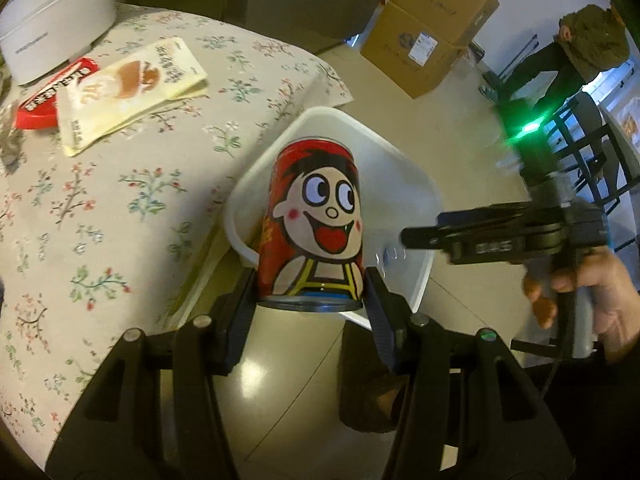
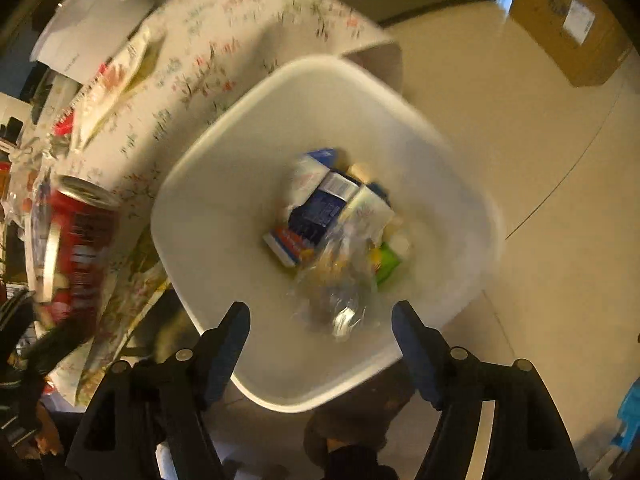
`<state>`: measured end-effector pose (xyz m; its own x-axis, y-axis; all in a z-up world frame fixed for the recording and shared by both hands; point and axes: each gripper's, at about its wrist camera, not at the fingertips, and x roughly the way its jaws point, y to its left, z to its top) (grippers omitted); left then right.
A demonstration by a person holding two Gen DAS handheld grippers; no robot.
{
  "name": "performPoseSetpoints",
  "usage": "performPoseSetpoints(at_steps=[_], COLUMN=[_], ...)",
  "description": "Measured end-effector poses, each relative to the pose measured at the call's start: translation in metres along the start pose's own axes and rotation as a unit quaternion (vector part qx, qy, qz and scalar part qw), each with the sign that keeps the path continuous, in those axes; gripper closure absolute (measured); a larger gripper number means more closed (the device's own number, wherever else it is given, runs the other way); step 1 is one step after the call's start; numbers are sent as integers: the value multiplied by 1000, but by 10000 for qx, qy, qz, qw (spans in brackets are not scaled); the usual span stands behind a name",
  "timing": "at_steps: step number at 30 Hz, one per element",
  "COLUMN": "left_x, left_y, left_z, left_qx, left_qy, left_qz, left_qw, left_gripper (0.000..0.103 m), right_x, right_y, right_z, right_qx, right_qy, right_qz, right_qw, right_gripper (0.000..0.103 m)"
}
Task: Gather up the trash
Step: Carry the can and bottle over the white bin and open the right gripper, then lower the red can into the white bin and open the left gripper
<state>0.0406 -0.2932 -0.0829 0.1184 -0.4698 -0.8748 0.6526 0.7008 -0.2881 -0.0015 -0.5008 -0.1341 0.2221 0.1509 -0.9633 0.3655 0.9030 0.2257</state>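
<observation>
Beside the table [image 1: 120, 208], covered in a floral cloth, a white bin [image 1: 404, 184] stands on a pale tiled floor. Far left on the cloth lie a cream snack pouch [image 1: 128, 92] overlapping a red wrapper [image 1: 44, 100], with a white appliance [image 1: 56, 20] behind them. Stacked cardboard boxes [image 1: 432, 32] sit at the far side of the room; a person in a dark jacket [image 1: 588, 40] stands far right.

Left gripper [image 1: 312, 292] is clamped on a red cartoon-printed can [image 1: 316, 224], both pads pressed to its sides near the base, the can held over the near left edge of the bin.

Right gripper [image 2: 320, 320] hangs above the bin with jaws apart and nothing between them. Below it, in the bin's bottom, lie a blue-and-white carton [image 2: 316, 208], crumpled clear plastic [image 2: 340, 292] and a green scrap [image 2: 388, 264]. Right wrist view is motion-blurred, so finer detail cannot be told.
</observation>
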Motion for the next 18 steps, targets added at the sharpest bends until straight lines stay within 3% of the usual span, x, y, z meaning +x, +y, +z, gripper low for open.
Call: performPoseSetpoints(at_steps=[11, 18], left_x=[40, 52], left_y=[-18, -20], left_z=[13, 19], left_qx=[209, 401], left_qy=[284, 109], left_qz=[44, 65], left_qw=[9994, 9991], left_gripper=[49, 48], right_x=[-34, -37], right_y=[-26, -38], right_z=[-27, -31], right_qx=[-203, -116], right_qy=[-434, -476], right_qz=[-628, -726], right_qw=[9969, 9962], right_gripper=[26, 26])
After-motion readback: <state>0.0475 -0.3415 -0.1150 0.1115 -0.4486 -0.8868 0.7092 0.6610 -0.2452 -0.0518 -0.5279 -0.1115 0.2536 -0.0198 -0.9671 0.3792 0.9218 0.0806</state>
